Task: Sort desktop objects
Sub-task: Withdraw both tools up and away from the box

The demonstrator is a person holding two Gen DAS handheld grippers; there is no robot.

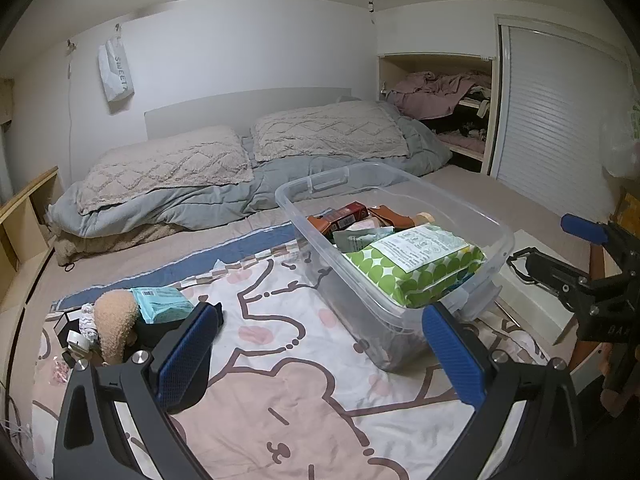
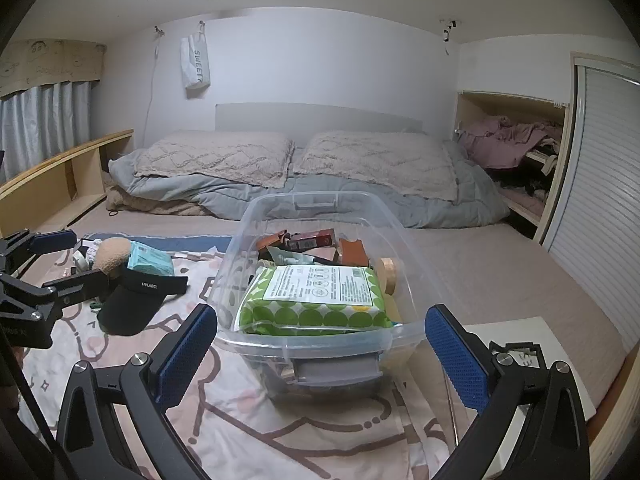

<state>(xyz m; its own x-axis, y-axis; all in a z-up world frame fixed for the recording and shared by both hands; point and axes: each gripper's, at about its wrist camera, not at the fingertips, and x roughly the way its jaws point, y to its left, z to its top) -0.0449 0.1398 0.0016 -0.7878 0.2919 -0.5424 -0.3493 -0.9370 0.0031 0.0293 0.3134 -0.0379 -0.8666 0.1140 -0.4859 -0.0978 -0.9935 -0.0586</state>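
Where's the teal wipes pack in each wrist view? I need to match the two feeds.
Left wrist: teal wipes pack at lower left, on the cartoon blanket beside the tan plush, just beyond the left gripper.
Right wrist: teal wipes pack at mid left, behind the black visor.
Shared landmark: the clear bin holding the green dotted pack.

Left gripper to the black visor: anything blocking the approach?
Nothing visible. The left gripper sits open right beside the black visor, with only bedsheet between. A plush toy and teal packet lie just behind the visor, touching or nearly so, and could get bumped. The clear bin stands to its right, apart.
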